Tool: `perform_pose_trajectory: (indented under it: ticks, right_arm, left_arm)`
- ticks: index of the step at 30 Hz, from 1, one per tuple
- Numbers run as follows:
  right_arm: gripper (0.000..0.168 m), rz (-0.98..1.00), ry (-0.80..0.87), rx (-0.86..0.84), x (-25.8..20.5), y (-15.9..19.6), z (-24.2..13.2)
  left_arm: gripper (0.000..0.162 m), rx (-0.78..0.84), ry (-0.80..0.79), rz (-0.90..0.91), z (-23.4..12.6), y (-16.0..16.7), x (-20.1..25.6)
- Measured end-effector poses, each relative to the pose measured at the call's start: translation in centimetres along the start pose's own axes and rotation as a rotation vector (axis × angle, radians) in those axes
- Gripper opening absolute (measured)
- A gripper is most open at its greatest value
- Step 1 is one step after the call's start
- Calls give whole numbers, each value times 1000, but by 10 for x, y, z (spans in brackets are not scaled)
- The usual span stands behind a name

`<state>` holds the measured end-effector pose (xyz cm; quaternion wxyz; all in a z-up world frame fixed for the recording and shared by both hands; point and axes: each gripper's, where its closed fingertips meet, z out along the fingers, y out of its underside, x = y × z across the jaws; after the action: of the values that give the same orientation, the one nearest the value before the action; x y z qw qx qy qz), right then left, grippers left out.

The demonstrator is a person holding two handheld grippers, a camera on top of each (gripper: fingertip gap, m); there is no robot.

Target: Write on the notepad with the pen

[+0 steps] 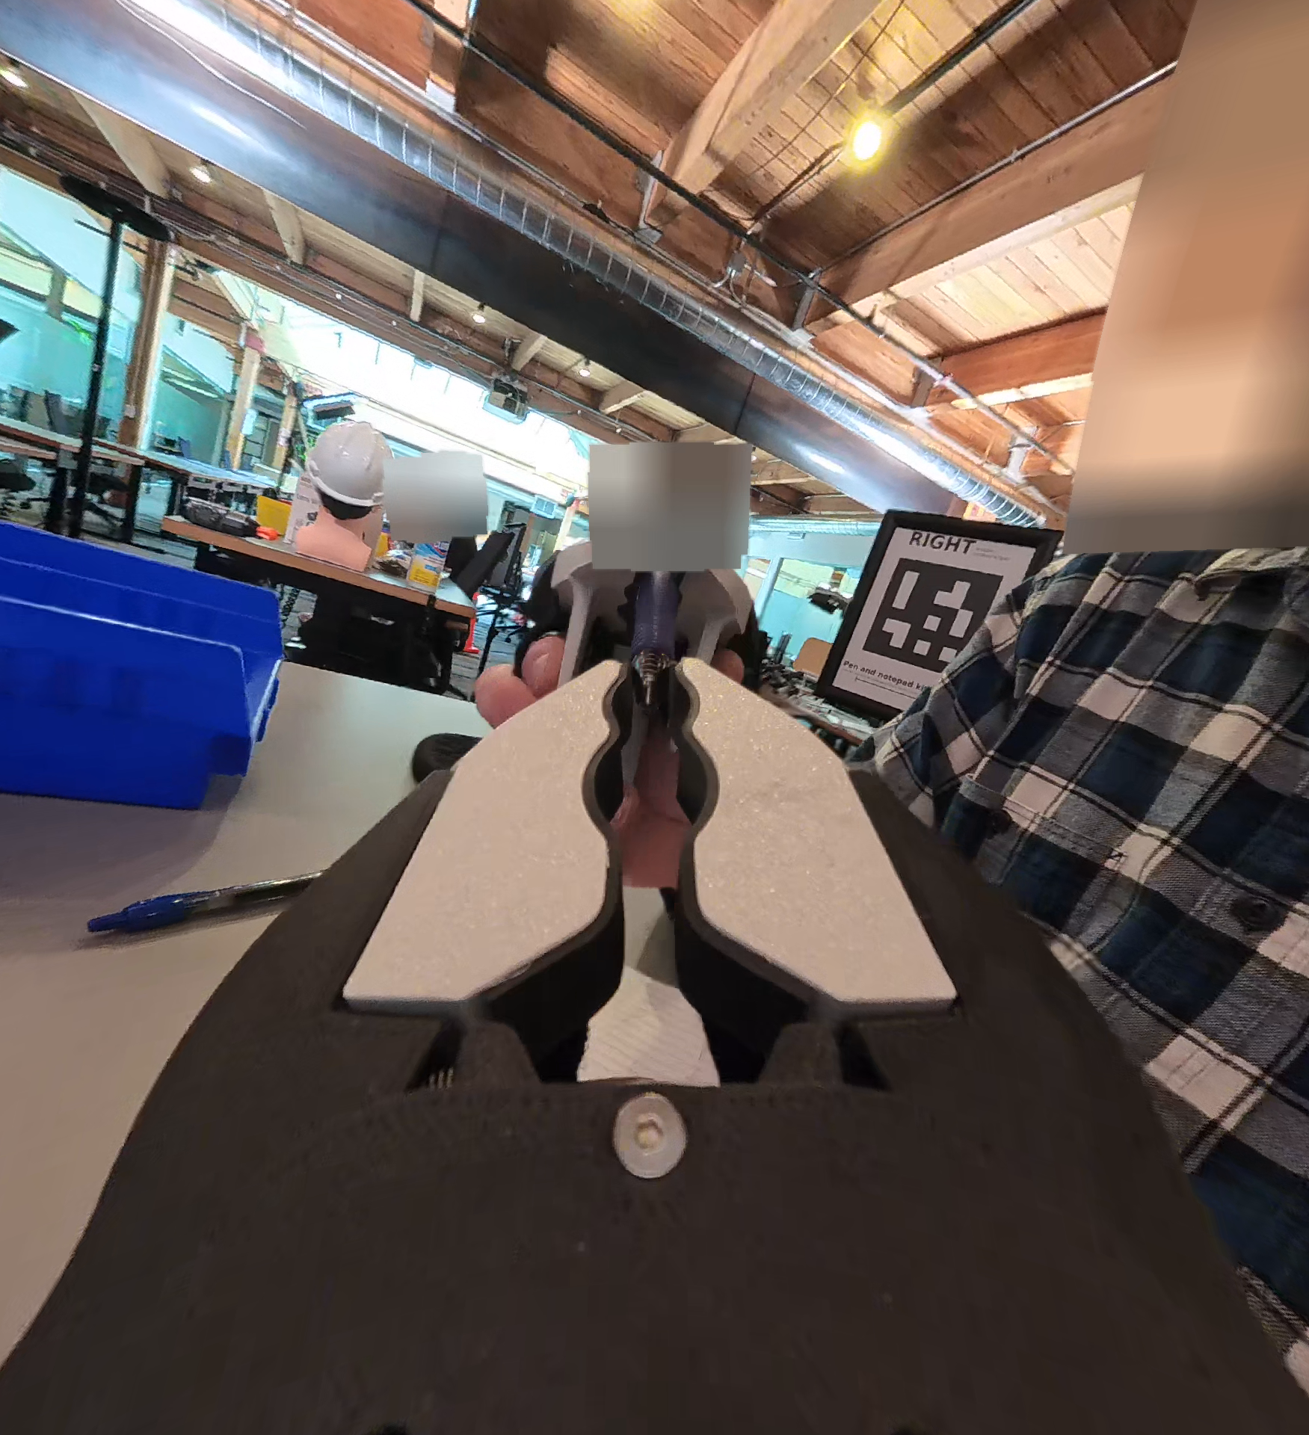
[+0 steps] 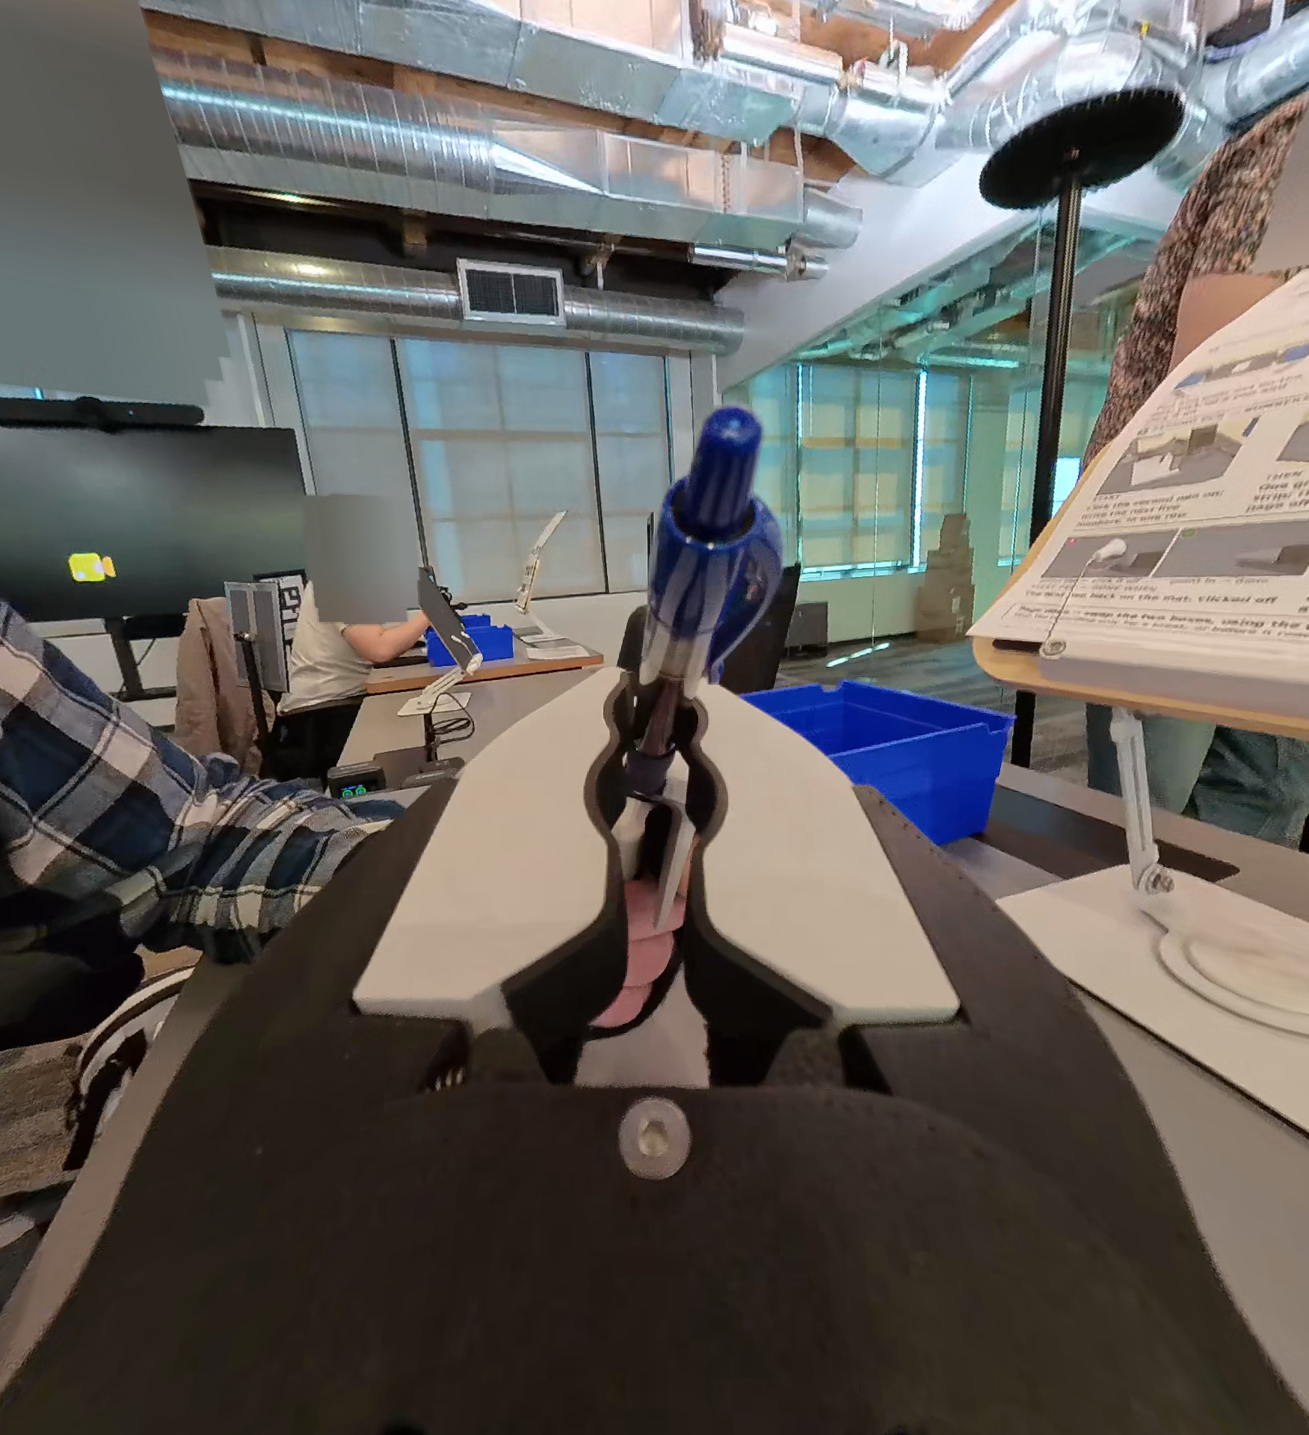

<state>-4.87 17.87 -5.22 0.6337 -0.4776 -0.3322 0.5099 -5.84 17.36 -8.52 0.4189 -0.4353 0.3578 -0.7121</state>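
My right gripper (image 2: 655, 699) is shut on a blue click pen (image 2: 713, 543), which stands tilted with its clicker end up and away from the camera. In the left wrist view the same pen (image 1: 649, 613) points its tip and spring toward me. My left gripper (image 1: 649, 672) is closed around that tip end. The right gripper's white fingers (image 1: 579, 621) show just behind it. A lined white notepad (image 1: 647, 1033) shows through the gap under my left gripper. A second blue pen (image 1: 200, 905) lies on the grey table (image 1: 53, 1048) to the left.
A blue bin (image 1: 92, 660) stands on the table at the left; it also shows in the right wrist view (image 2: 892, 745). A printed sheet on a white stand (image 2: 1218, 505) is at the right. A framed marker card (image 1: 938, 613) stands behind. A plaid sleeve (image 1: 1140, 815) fills the right side. The grippers are tip to tip, or close to it.
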Motion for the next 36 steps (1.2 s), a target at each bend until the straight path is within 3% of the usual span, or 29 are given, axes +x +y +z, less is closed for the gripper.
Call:
perform_pose_trajectory:
  ticks: [1, 6, 9, 14, 17, 18, 22, 23, 27, 31, 36]
  right_arm:
    - [10, 3, 12, -8, 3, -1, -1]
    - [10, 74, 65, -168, 25, 4, -12]
    - [11, 87, 92, -309, 32, 18, -18]
    - [10, 99, 82, -505, 24, 46, -13]
    - [10, 112, 65, -554, 15, 56, -7]
    - [10, 114, 60, -557, 13, 57, -6]
    - [11, 84, 86, -510, 15, 51, 0]
    - [23, 85, 99, -491, 17, 48, 1]
    - [43, 131, 78, -379, 21, 31, -1]
    - [43, 220, 28, -280, 23, 26, -4]
    - [36, 257, -19, -267, 18, 34, 0]
  left_arm:
    - [9, -13, -19, 21, 0, 1, -2]
    - [50, -125, -207, 187, -4, 7, -21]
    - [54, -260, -320, 360, -1, 18, -29]
    - [49, -449, -397, 503, 9, 47, -36]
    - [26, -515, -386, 523, 10, 60, -37]
    - [15, -514, -391, 525, 9, 60, -38]
    - [9, -449, -369, 443, 5, 50, -37]
    - [9, -423, -364, 425, 4, 46, -36]
    - [9, -316, -316, 291, 3, 35, -33]
    - [9, -216, -207, 149, 3, 27, -25]
    - [9, -253, -128, 90, 8, 38, -18]
